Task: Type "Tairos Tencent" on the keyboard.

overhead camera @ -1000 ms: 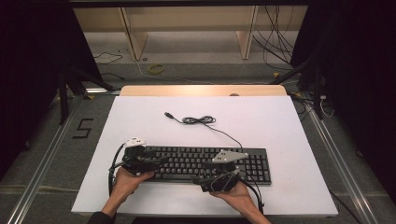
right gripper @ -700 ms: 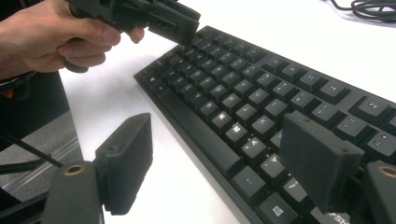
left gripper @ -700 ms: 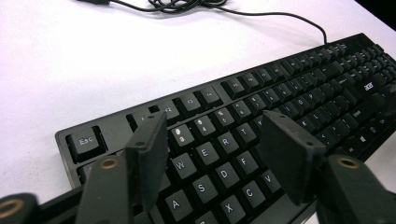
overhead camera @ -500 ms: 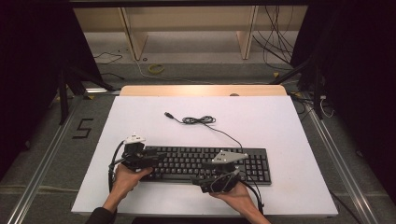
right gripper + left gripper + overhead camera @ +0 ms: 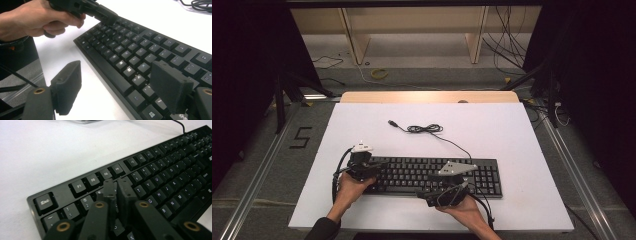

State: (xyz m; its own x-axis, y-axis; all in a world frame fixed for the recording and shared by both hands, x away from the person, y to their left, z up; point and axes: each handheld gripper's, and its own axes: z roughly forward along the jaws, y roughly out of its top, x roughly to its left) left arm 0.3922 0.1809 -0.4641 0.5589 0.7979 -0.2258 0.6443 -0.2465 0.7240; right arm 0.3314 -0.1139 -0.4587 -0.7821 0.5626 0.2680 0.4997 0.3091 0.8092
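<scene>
Black keyboard (image 5: 432,175) lies flat on the white table (image 5: 512,135), near my edge, its cable (image 5: 427,129) coiled beyond it. My left gripper (image 5: 117,188) sits over the keyboard's left end, jaws pressed together, tips down on the number-row keys. My right gripper (image 5: 117,87) is at the front edge, jaws spread wide, one above the keys, one over bare table.

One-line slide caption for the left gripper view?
Left gripper, fingers shut, poised over the black keyboard near its number row.
</scene>
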